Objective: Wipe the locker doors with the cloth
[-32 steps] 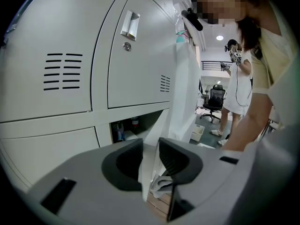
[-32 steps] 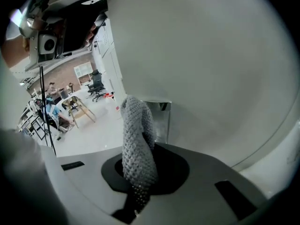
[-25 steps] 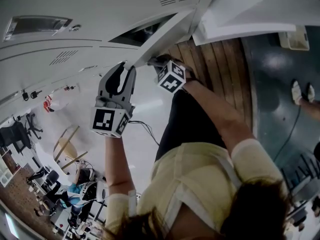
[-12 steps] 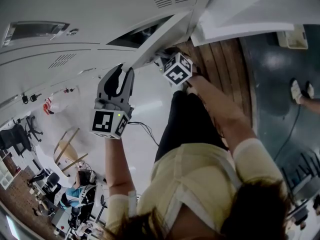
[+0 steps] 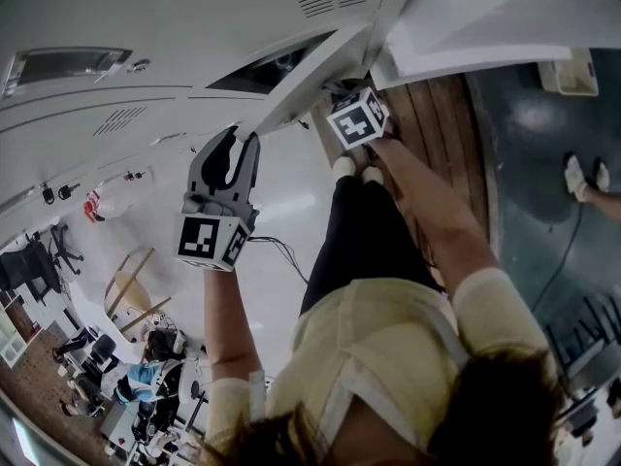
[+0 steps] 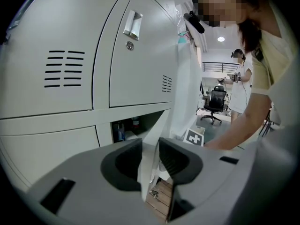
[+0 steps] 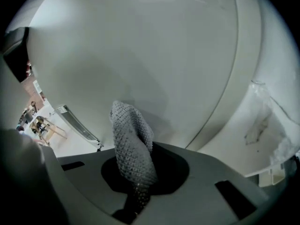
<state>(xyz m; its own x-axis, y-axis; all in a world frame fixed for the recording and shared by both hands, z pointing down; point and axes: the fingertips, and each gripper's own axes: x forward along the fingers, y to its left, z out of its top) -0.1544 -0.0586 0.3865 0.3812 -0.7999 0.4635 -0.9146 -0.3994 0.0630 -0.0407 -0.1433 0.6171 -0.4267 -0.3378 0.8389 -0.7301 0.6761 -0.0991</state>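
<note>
A low white locker door [image 5: 310,71] stands open, edge-on in the head view. My left gripper [image 5: 246,132] is shut on its free edge, and the thin door edge [image 6: 151,165] runs between the two jaws [image 6: 150,151]. My right gripper [image 5: 342,93] reaches behind that door near the locker base, its marker cube [image 5: 357,119] facing up. It is shut on a grey knitted cloth [image 7: 132,144], whose tip stands up from the jaws [image 7: 136,186] against the door's white face [image 7: 140,46].
Closed locker doors with vent slots [image 6: 65,69] fill the left. Small bottles [image 6: 119,130] stand inside the open locker. Another white door [image 5: 485,27] hangs open at top right. Below me lie a wooden floor strip [image 5: 437,134], someone's feet [image 5: 587,178] and an office chair [image 6: 215,104].
My right gripper has slid with the cloth along the door, rightward and toward the locker base. The left gripper has kept its hold on the door edge.
</note>
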